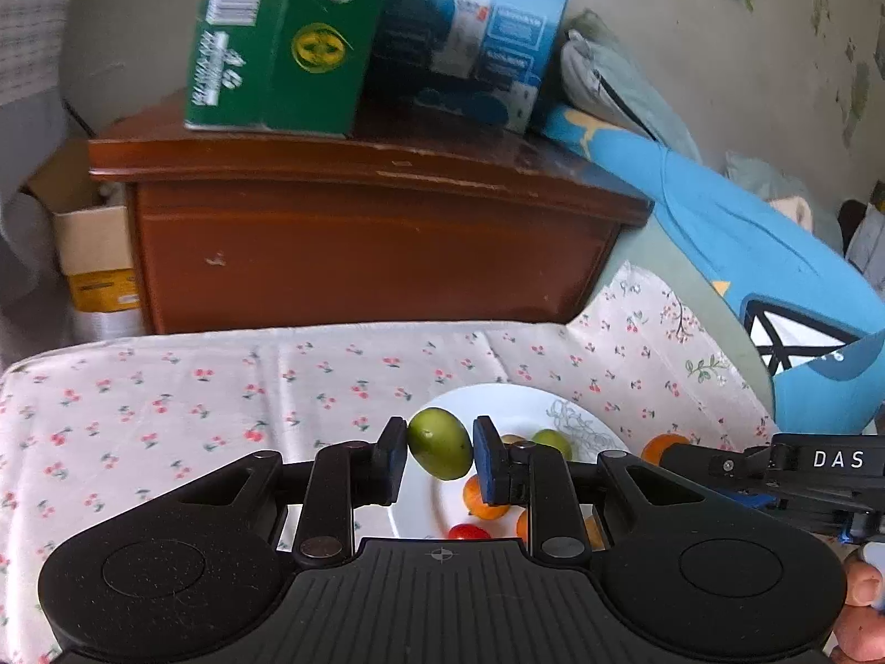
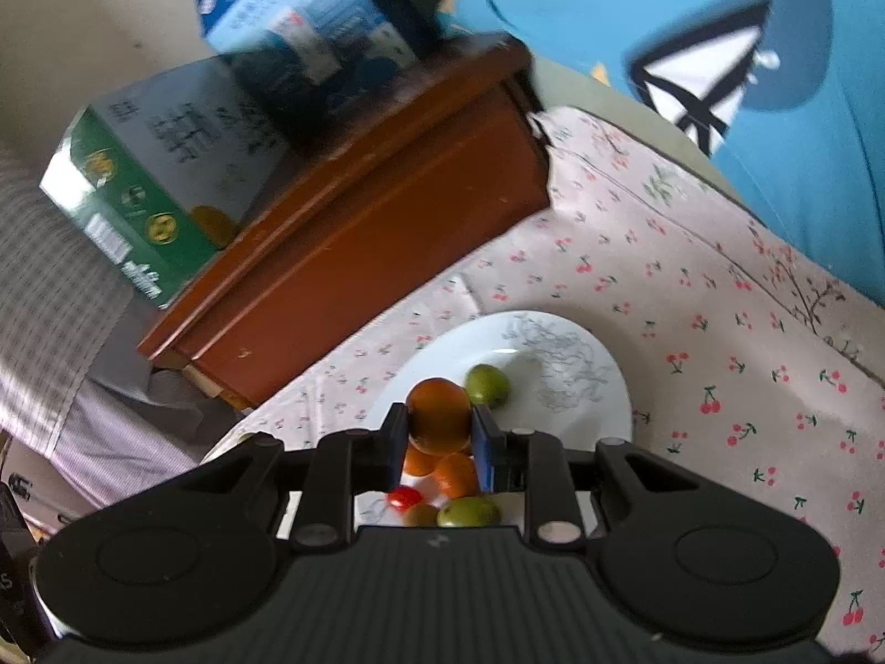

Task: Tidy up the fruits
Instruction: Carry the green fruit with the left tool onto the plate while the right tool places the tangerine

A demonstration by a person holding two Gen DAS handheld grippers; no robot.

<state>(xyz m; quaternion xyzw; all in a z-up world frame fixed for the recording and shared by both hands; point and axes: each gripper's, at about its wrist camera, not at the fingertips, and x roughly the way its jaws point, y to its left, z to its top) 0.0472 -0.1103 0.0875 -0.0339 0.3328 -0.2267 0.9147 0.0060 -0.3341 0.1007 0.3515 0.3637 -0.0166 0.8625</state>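
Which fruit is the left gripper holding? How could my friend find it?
Find the white plate on the cherry-print cloth, in front of the brown wooden cabinet. Just above its near edge, the left gripper pinches a green fruit. It is the only green one lifted off the plate; the other green one lies on it.

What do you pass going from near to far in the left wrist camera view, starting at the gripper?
Left gripper shut on a green fruit → white plate → cherry-print cloth → brown wooden cabinet → green box and blue box on top of it.
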